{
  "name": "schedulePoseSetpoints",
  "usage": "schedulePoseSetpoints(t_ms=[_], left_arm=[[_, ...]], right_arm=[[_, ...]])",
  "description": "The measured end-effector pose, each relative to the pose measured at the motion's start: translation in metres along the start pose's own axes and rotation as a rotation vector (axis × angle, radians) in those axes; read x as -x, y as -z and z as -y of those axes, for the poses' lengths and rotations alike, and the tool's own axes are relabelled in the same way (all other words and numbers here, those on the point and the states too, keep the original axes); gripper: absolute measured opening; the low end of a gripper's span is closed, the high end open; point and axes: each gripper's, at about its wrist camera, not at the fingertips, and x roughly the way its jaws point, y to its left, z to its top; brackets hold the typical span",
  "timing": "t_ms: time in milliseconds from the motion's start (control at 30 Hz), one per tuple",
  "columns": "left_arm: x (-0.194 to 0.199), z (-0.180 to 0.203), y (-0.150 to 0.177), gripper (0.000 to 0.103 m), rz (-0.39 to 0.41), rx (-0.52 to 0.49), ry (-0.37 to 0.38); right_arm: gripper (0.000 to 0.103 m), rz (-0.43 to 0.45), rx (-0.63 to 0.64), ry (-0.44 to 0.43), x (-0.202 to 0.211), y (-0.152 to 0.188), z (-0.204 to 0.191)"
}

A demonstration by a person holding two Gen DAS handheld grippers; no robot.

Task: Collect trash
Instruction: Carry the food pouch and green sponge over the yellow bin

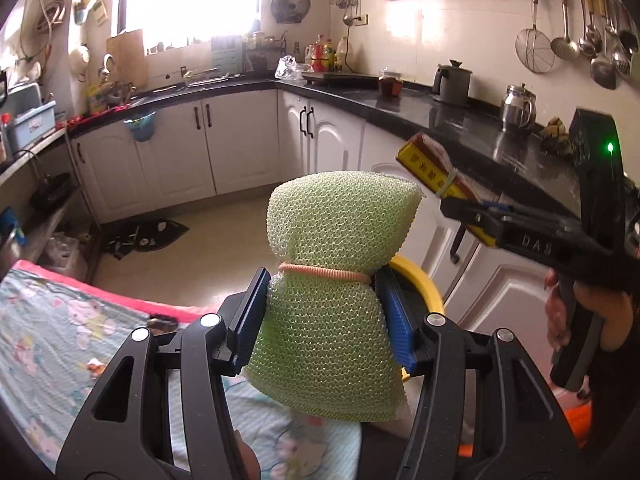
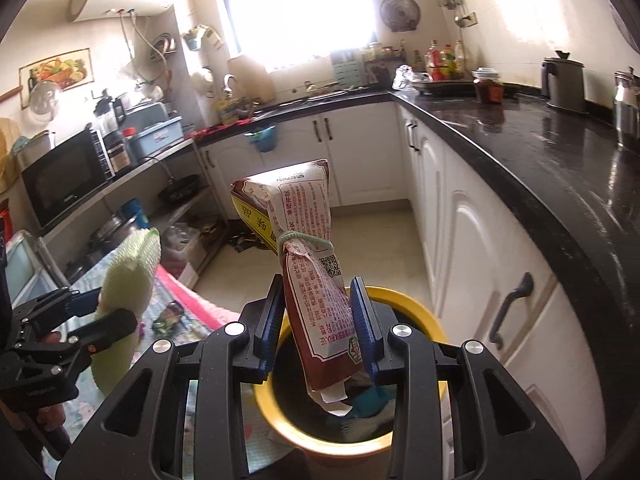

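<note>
Trash items are in both your grippers. Your left gripper [image 1: 326, 320] is clamped on a green mesh sponge [image 1: 336, 272] cinched with a pink band [image 1: 320, 271], held over the floral cloth [image 1: 60, 328]. Your right gripper [image 2: 320, 324] grips a red-brown printed packet [image 2: 316, 280], tied with a green band [image 2: 304, 240], directly above the yellow-rimmed bin [image 2: 420, 308] beside the white cabinets [image 2: 480, 240].

A yellow-rimmed bin [image 2: 416, 300] stands beside the floral-clothed table [image 1: 48, 320].

A grey kettle [image 2: 564, 84] on the black countertop [image 2: 560, 168] (microwave [image 2: 64, 176] opposite, perhaps).
</note>
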Motion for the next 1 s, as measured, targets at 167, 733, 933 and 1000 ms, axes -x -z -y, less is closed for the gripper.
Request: schedulePoseSetpoints(t_ms=[167, 733, 933, 1000], left_arm=[[-0.015, 0.003, -0.005, 0.047, 0.007, 0.05, 0.02], [-0.075, -0.001, -0.001, 0.048, -0.055, 0.17, 0.039], [-0.1, -0.002, 0.005, 0.049, -0.093, 0.201, 0.05], [-0.108, -0.003, 0.007, 0.049, -0.103, 0.211, 0.052]], right_arm=[[0.032, -0.005, -0.019, 0.035, -0.005, 0.004, 0.011], [0.032, -0.106, -0.045, 0.055, -0.049, 0.032, 0.025], [0.032, -0.17, -0.068, 0.062, -0.072, 0.048, 0.034], [0.032, -0.185, -0.073, 0.062, -0.079, 0.053, 0.036]])
